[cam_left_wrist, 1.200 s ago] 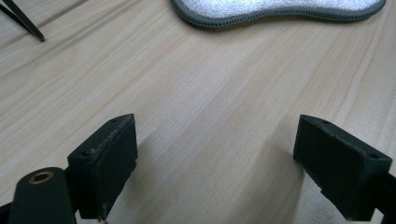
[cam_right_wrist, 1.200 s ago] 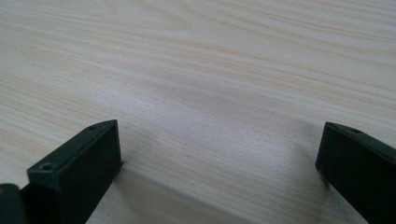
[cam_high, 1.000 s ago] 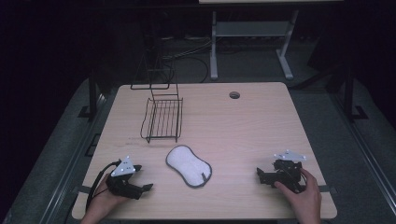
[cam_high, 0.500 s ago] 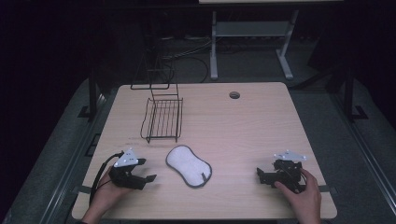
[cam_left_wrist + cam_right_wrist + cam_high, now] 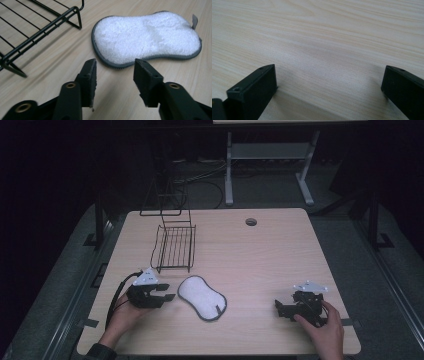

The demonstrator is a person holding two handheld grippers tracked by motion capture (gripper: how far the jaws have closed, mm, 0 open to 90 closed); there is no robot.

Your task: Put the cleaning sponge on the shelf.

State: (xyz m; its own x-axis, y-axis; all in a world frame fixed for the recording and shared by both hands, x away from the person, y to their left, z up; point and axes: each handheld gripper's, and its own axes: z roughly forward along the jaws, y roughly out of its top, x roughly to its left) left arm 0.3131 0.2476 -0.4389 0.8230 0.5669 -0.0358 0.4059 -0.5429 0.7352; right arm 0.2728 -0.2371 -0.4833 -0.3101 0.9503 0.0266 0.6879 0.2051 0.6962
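A white scrubbing pad (image 5: 202,297) with a grey rim lies flat on the wooden table (image 5: 260,255), near the front left. My left gripper (image 5: 169,296) hovers just left of it, pointing at it. In the left gripper view its jaws (image 5: 116,65) stand partly apart just short of the pad's (image 5: 147,37) edge. They have just been closing, with nothing between them. My right gripper (image 5: 279,309) rests at the front right. In the right gripper view it (image 5: 329,70) is wide open over bare wood.
A black wire rack (image 5: 174,247) stands behind the pad, its upright back (image 5: 165,195) at the table's far left edge; its near corner (image 5: 37,32) is close to my left gripper. A cable hole (image 5: 251,222) lies at the back. Dark floor surrounds the table.
My left gripper has moved away from the front edge and rightward, nearer the pad, and its jaws have narrowed. The right gripper and the pad have stayed still.
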